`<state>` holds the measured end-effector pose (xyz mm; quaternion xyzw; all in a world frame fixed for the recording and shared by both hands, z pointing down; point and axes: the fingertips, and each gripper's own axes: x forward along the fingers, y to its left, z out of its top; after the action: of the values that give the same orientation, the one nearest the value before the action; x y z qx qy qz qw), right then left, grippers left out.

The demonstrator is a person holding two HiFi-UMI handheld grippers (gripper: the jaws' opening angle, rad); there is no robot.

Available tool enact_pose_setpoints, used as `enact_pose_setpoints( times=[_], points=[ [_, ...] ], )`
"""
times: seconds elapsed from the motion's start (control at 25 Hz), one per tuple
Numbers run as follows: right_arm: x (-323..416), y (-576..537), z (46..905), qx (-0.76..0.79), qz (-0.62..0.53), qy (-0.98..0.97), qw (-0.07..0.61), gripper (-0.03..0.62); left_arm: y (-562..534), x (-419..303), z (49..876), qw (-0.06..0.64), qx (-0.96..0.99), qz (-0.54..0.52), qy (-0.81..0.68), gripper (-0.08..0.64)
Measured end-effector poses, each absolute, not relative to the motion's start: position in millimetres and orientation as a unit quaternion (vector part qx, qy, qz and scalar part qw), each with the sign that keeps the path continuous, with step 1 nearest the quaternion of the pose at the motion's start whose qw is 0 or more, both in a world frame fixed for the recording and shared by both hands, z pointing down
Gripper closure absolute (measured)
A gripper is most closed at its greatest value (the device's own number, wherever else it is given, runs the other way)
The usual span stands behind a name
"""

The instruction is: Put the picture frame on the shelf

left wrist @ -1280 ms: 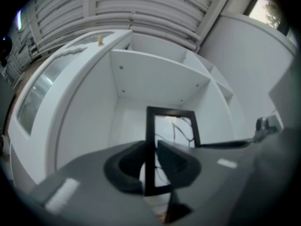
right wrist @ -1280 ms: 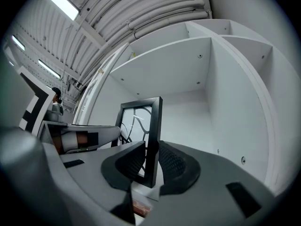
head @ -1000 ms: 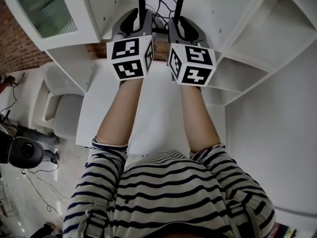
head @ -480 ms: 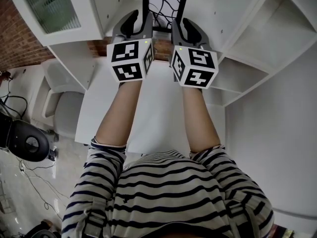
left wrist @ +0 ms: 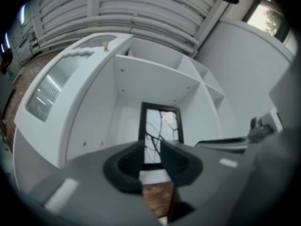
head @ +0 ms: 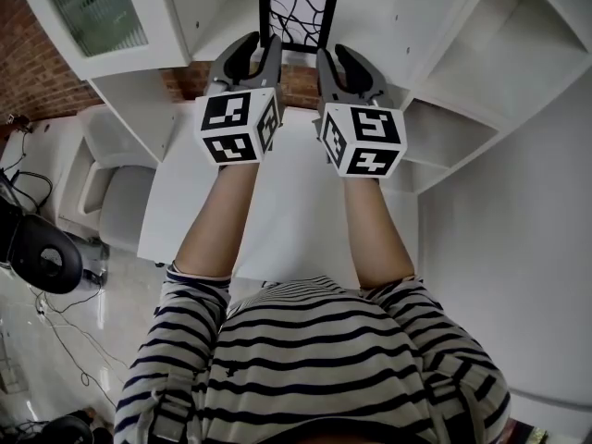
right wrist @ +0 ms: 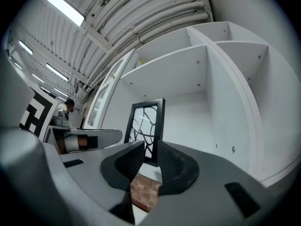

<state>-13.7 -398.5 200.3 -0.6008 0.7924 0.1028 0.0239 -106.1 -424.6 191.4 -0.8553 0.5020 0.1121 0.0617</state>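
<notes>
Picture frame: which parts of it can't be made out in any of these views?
- Back of the picture frame and any stand behind it: every view shows only its front.
- Lower left corner: right gripper view, hidden behind the right gripper fingers.
- Fine detail of the branching pattern: left gripper view, blurred.

Picture frame point(left wrist: 160, 122) base hidden behind left claw point(left wrist: 151, 147), hands concealed beneath marker cubes point(head: 239, 126), cabinet door point(head: 92, 17) cropped at edge

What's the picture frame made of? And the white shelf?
The picture frame has a black matte border, probably painted wood or plastic; its pane glints, so likely glass. The shelf is smooth white boards with small holes, likely painted or laminated wood.
</notes>
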Motion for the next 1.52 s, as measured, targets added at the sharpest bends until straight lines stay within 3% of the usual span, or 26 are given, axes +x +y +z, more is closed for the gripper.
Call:
enact_pose_setpoints(
  times=[0.28, 0.4, 0.92, 1.2, 1.52],
  points=[
    [-17.1, -372.1, 209.6, -0.564, 0.107, 0.818, 0.031, 0.524, -393.7, -83.2, 206.2, 0.067, -0.871, 0.095, 0.477, 0.52],
    [-16.3, -359.3, 213.8, -0.542, 0.106, 0.833, 0.038, 0.561, -379.4, -71.8, 212.2, 0.065, -0.879, 0.09, 0.463, 0.549],
    [11.4, -308.5, 238.8, -0.429, 0.016, 0.896, 0.118, 0.584, -318.2, -26.6, 238.1, 0.048, -0.915, 0.114, 0.383, 0.552],
    [24.2, -271.4, 249.7, -0.368, 0.031, 0.918, 0.144, 0.584, -276.0, -3.0, 251.7, 0.029, -0.942, 0.155, 0.295, 0.552],
    [44.8, -233.0, 275.5, -0.339, 0.038, 0.932, 0.124, 0.584, -228.3, 14.5, 281.5, 0.026, -0.955, 0.16, 0.249, 0.553]
  ],
)
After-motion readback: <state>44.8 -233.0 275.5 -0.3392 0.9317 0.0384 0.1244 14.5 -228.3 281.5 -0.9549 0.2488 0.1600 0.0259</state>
